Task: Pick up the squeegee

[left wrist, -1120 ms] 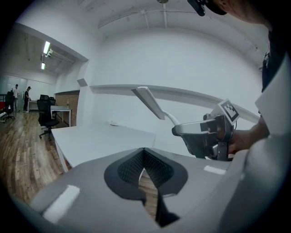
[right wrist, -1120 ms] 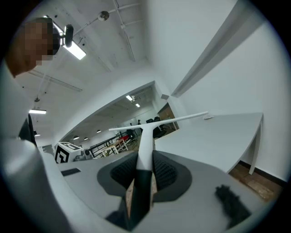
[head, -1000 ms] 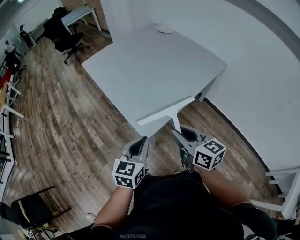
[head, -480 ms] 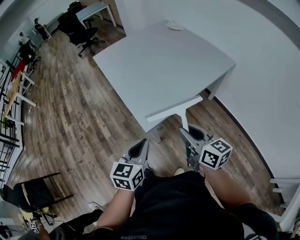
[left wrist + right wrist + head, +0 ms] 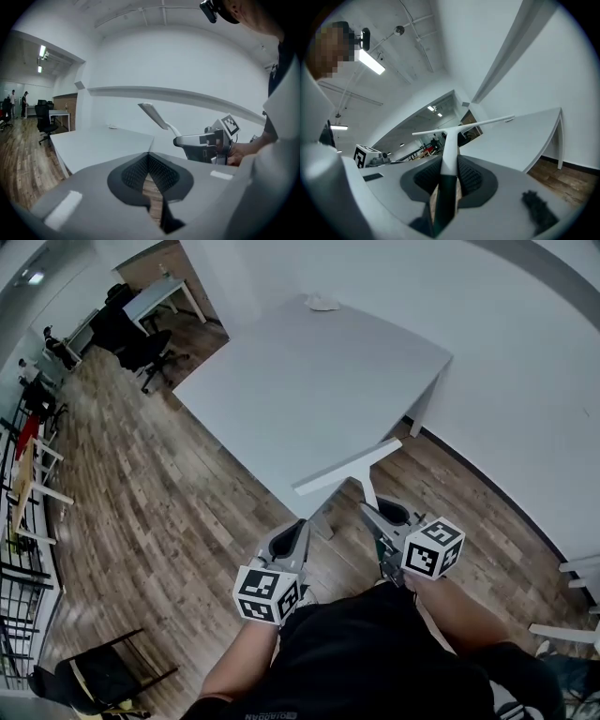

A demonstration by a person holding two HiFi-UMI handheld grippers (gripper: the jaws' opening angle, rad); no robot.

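Observation:
The squeegee is white and T-shaped, with a dark lower handle. It hangs in the air off the near corner of the white table. My right gripper is shut on its handle, and the blade stands crosswise ahead of the jaws. In the right gripper view the handle runs up between the pads to the blade. My left gripper is held beside it, shut with nothing in it. The left gripper view shows the blade and the right gripper to its right.
A small white object lies at the table's far end. Office chairs and another desk stand at the back left on the wood floor. A dark chair is at the lower left, white furniture at the right, and a white wall behind the table.
The head view has swung, so the table shifts in frame. My left gripper has drifted slightly right and up. The squeegee stays in the right gripper, which has barely moved.

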